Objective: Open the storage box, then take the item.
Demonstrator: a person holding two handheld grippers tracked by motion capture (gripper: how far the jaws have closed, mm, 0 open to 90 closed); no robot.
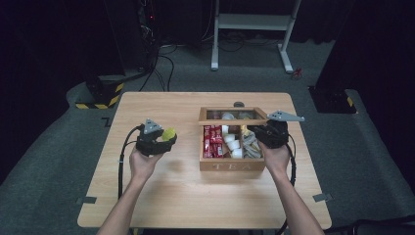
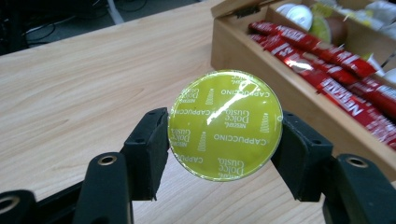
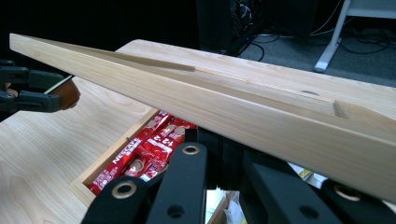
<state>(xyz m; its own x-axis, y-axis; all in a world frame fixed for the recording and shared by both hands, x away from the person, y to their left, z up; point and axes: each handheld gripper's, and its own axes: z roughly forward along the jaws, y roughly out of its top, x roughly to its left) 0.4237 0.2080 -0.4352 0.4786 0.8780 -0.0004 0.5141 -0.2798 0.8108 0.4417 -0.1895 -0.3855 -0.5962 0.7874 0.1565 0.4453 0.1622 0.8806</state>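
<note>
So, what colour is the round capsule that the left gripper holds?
The capsule has a yellow-green foil lid with white lettering, seen best in the left gripper view.

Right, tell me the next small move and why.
Probably lower the capsule onto the bare table: the left hand-held gripper grips it left of the tea box, while the right hand-held gripper holds the lid open.

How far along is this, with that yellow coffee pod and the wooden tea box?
Done: the wooden tea box stands open. In hand: the right gripper holds up its glass-paned lid; the left gripper clamps the round yellow-green cappuccino capsule above the table, outside the box. Left: probably setting it down.
</note>
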